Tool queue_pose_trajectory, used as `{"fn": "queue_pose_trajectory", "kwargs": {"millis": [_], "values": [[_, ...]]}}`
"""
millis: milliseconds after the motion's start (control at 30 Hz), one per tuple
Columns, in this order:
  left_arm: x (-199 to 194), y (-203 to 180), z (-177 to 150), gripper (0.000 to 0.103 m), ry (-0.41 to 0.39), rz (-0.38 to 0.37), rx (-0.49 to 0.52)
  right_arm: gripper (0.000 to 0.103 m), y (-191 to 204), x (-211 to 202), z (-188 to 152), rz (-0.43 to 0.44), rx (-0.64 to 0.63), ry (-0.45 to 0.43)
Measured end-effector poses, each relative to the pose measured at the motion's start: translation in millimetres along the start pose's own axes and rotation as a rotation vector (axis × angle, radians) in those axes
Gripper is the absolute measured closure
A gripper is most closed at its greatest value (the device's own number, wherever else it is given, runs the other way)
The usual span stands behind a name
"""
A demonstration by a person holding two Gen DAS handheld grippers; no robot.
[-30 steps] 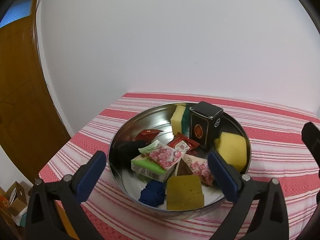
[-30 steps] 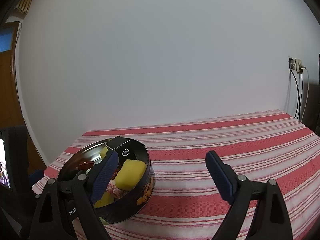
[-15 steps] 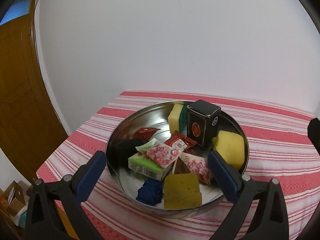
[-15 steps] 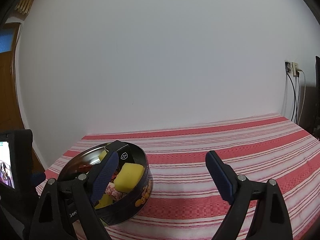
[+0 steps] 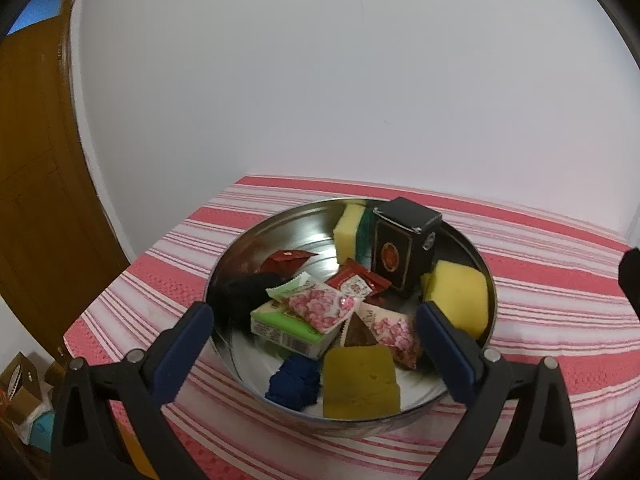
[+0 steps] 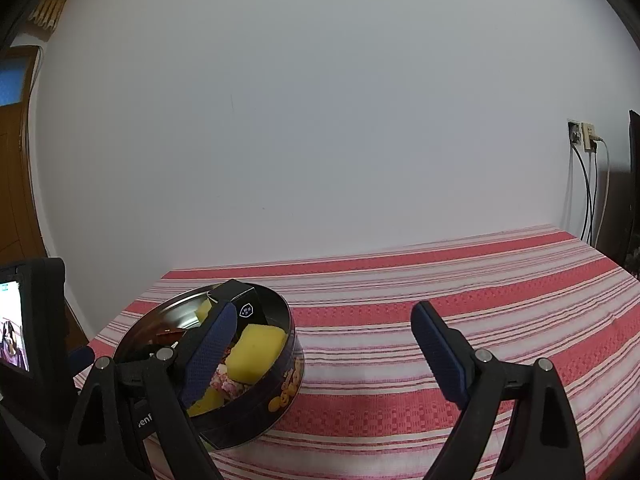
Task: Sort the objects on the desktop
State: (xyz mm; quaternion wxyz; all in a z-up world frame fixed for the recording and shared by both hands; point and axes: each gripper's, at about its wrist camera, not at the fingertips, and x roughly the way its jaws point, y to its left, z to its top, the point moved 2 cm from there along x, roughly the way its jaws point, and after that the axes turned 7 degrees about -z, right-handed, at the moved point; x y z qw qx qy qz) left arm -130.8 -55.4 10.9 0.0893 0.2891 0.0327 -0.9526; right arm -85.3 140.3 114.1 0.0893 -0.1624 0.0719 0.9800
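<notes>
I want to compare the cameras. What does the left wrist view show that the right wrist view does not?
Only the left wrist view shows the blue cloth, green box and red sachets in the tin. Only the right shows the wall sockets and the tin's dark printed side. Both show the round tin, black box, yellow sponge and striped tablecloth.

left gripper [image 5: 314, 322]: black triangular arms, blue ribbed finger pads, silver round screws.
right gripper [image 6: 322, 322]: same black arms, blue textured pads, silver screws.
</notes>
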Motion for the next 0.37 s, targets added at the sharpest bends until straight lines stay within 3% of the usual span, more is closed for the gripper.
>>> {"fn": "queue_pose_trajectory", "kwargs": {"millis": [167, 367], "values": [[2.7, 2.9, -0.4, 0.000, 0.000, 0.031, -0.003, 0.012, -2.7, 0.4, -0.4, -0.003, 0.005, 0.007], [4.4, -1.7, -1.4, 0.000, 0.017, 0.002, 0.007, 0.012, -7.0, 3.6, -1.2, -0.021, 0.006, 0.012]]}}
